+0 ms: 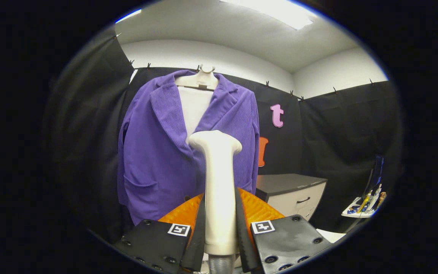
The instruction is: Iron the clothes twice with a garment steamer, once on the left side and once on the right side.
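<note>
A purple corduroy jacket [158, 152] hangs on a white hanger form [200, 82] against the black booth wall, with a white panel showing between its lapels. A white garment steamer [219, 182] stands upright between my fingers, its head raised in front of the jacket's middle, a little apart from the cloth. My gripper [219, 224] is shut on the steamer's handle, one finger pressing each side. The steamer's lower end and hose are partly hidden between the fingers.
A low cabinet [293, 190] with a dark top and a drawer handle stands to the right of the jacket. Further right, a small white shelf [359, 211] holds several small items. A white surface edge [329, 234] lies beyond the right finger.
</note>
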